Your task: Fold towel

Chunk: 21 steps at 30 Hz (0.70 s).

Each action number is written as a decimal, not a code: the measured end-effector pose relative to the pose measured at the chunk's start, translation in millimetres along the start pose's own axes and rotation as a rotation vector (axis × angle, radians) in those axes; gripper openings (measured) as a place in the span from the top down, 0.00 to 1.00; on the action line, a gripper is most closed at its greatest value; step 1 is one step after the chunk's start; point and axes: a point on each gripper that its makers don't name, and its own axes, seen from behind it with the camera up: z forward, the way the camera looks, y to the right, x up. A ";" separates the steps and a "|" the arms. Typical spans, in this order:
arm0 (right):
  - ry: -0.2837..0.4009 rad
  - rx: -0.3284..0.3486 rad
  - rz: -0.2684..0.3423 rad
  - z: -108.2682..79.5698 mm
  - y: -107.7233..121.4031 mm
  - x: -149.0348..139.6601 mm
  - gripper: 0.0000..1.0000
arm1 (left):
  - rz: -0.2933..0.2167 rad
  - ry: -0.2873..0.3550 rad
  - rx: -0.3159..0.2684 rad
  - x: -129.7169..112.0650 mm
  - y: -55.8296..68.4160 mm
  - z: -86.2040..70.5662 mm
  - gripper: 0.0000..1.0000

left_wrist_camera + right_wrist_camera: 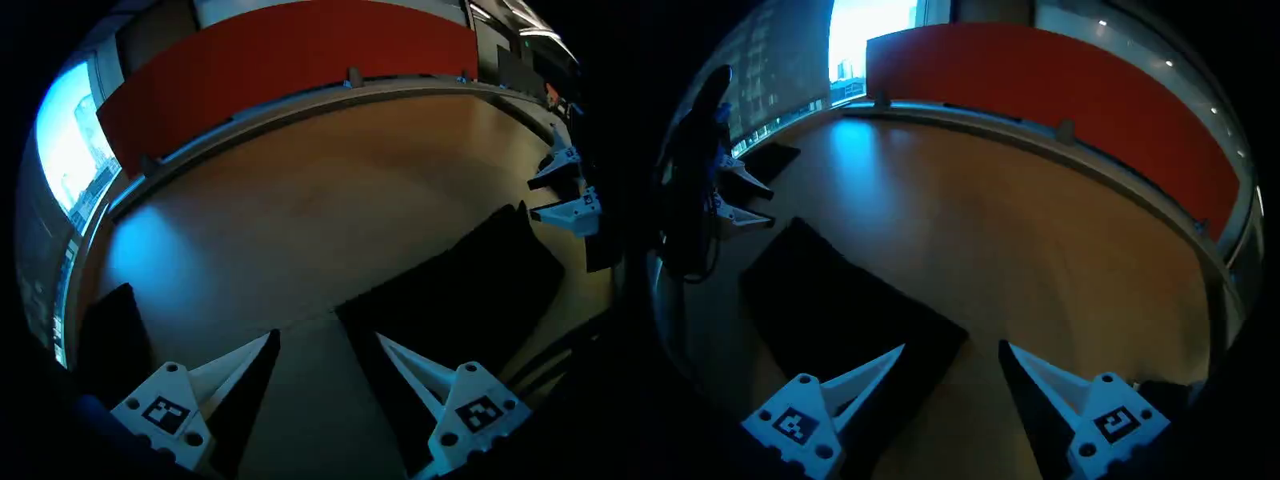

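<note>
Black towel flat on the wooden surface.
Left gripper view: left tool spread, empty, towel just ahead to its right. Right gripper view: right tool spread, empty, towel ahead-left.

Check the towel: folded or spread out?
Flat: the towel lies as a dark rectangle on the wooden table, no raised edges. Too dark to tell whether it's layered.

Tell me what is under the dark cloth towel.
The dark cloth towel lies flat on the brown wooden table, whose top shows around it. Anything else beneath the cloth is covered and cannot be seen.
</note>
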 end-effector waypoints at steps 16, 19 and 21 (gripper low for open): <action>0.005 0.020 0.027 -28.9 -14.6 -21.4 0.13 | -0.080 -0.005 -0.065 -20.8 16.7 -21.8 0.23; 0.005 0.022 0.035 -35.9 -18.8 -27.3 0.13 | -0.086 -0.011 -0.072 -29.0 21.7 -27.5 0.23; 0.003 0.023 0.038 -40.5 -21.6 -31.4 0.13 | -0.090 -0.015 -0.074 -34.6 24.6 -31.6 0.23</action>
